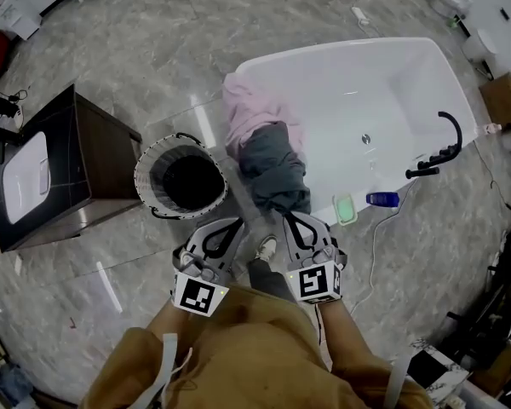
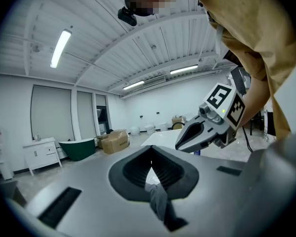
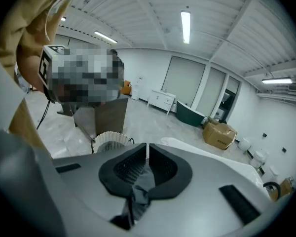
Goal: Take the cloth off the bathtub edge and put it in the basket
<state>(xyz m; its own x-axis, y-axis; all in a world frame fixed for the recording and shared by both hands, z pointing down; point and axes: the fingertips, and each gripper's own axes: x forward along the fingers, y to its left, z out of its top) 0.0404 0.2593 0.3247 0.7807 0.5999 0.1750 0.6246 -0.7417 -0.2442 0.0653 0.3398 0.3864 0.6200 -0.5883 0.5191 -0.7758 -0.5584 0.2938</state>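
Dark-wood cabinet (image 1: 85,156) with a white basin top, at the left. To its right stands the round white basket (image 1: 149,162), upright on the marbled floor (image 1: 136,49), just left of the bathtub's corner. The left gripper (image 1: 236,223) is near the basket's near-right rim. Its own view shows the jaws clenched on a fold of grey fabric. The grey cloth (image 1: 275,170) hangs over the near-left edge of the bathtub (image 1: 366,92), partly covering a pink cloth (image 1: 254,109) draped on the same edge. The right gripper (image 1: 292,219) is beside the left one, at the cloth's lower end, its jaws likewise clamped on grey fabric. A black tap (image 1: 443,147) is mounted on the tub's right rim.
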